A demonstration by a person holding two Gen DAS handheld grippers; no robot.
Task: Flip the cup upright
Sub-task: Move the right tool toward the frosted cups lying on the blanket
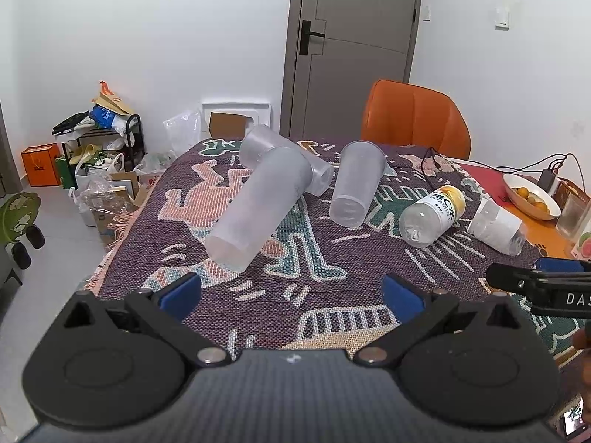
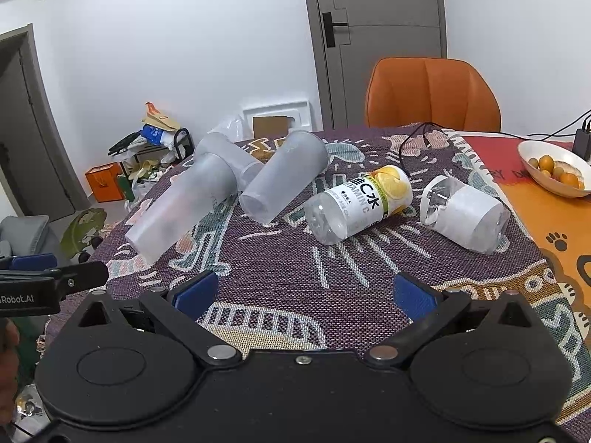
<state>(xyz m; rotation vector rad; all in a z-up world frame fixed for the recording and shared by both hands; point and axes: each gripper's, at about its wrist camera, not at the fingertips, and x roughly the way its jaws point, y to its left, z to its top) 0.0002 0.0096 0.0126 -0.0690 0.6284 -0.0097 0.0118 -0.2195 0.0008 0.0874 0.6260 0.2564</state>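
Three frosted plastic cups lie on their sides on the patterned cloth. The long cup (image 1: 258, 206) (image 2: 181, 210) lies nearest, resting across a second cup (image 1: 288, 158) (image 2: 229, 158). A third cup (image 1: 356, 184) (image 2: 284, 181) lies just to their right. My left gripper (image 1: 291, 295) is open and empty, short of the long cup. My right gripper (image 2: 303, 295) is open and empty, short of the bottles. Each gripper's finger shows at the edge of the other's view.
A vitamin water bottle (image 1: 432, 217) (image 2: 360, 203) and a cut clear bottle with a white label (image 1: 496, 227) (image 2: 463, 214) lie on the cloth. A bowl of oranges (image 2: 556, 170), cables and an orange chair (image 2: 432, 92) stand at the right and back. The table's left edge drops to a cluttered floor.
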